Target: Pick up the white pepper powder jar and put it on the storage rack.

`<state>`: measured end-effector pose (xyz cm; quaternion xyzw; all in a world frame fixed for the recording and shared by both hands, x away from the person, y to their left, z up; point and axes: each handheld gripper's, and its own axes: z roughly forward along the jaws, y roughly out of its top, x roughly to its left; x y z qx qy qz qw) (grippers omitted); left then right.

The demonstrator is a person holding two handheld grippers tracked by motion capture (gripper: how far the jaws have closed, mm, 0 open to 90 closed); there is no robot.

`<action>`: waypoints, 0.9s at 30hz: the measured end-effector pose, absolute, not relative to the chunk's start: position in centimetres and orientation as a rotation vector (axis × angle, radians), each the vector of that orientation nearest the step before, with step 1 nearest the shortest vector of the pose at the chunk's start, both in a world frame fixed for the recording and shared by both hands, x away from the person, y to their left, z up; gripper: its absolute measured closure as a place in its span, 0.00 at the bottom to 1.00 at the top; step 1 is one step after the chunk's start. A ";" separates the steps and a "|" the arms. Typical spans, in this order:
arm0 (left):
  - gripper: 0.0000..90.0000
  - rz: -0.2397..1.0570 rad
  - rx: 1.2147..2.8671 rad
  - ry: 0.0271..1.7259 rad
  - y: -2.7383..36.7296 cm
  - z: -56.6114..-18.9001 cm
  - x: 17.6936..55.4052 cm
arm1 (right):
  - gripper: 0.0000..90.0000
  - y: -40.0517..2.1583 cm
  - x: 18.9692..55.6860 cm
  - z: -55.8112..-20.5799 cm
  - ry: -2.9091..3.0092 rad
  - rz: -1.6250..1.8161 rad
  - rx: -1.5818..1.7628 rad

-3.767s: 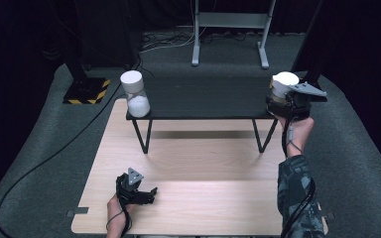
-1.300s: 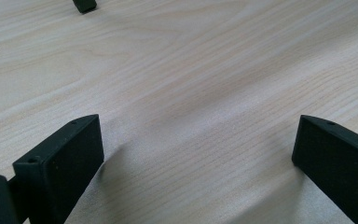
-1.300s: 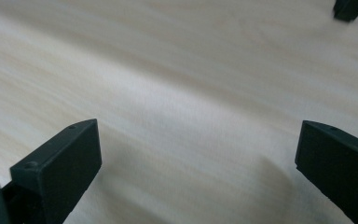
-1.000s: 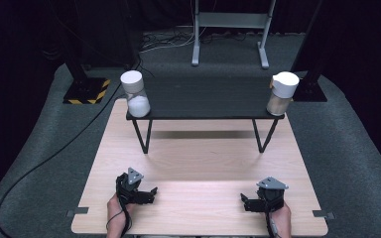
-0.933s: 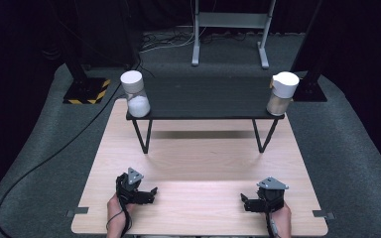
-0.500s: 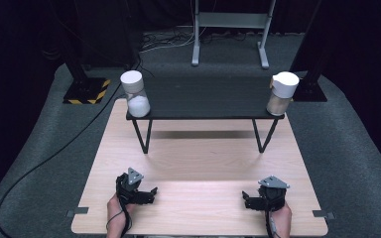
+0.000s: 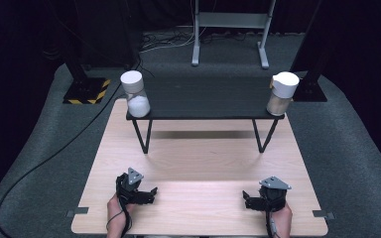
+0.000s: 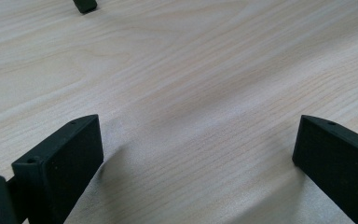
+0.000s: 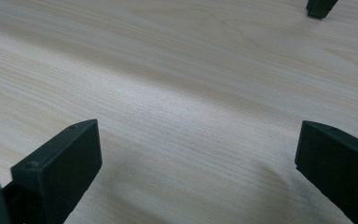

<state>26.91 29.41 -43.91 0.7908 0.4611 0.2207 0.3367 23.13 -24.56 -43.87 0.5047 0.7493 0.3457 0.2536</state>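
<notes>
Two clear jars with white lids stand on a black raised shelf (image 7: 206, 101). The left jar (image 7: 135, 94) holds white powder; the right jar (image 7: 283, 94) holds something tan. Both grippers rest low near the front edge of the wooden table (image 7: 203, 158), far from the jars. My left gripper (image 7: 148, 194) is open, its jaws wide apart over bare wood (image 8: 196, 154). My right gripper (image 7: 250, 202) is open too, nothing between its jaws (image 9: 196, 158). A hand holds each one.
The shelf stands on thin black legs (image 7: 144, 136); a leg foot (image 8: 85, 5) lies ahead of the left gripper and another foot (image 9: 319, 7) ahead of the right. A black cable (image 7: 44, 161) crosses the grey floor at left. A metal stand (image 7: 228, 29) is behind.
The right gripper, earlier raised at the tan jar on the shelf, has come down to the table's front right. The jar stays on the shelf. The left gripper has not moved.
</notes>
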 end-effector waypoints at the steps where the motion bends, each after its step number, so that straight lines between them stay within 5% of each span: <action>1: 0.02 0.576 2.061 1.202 29.4 -43.9 26.9 | 0.00 -24.5 23.1 -43.9 2.035 0.938 1.374; 27: 0.02 0.569 2.065 1.197 29.5 -43.9 27.0 | 0.01 -24.6 23.1 -44.0 2.016 0.944 1.379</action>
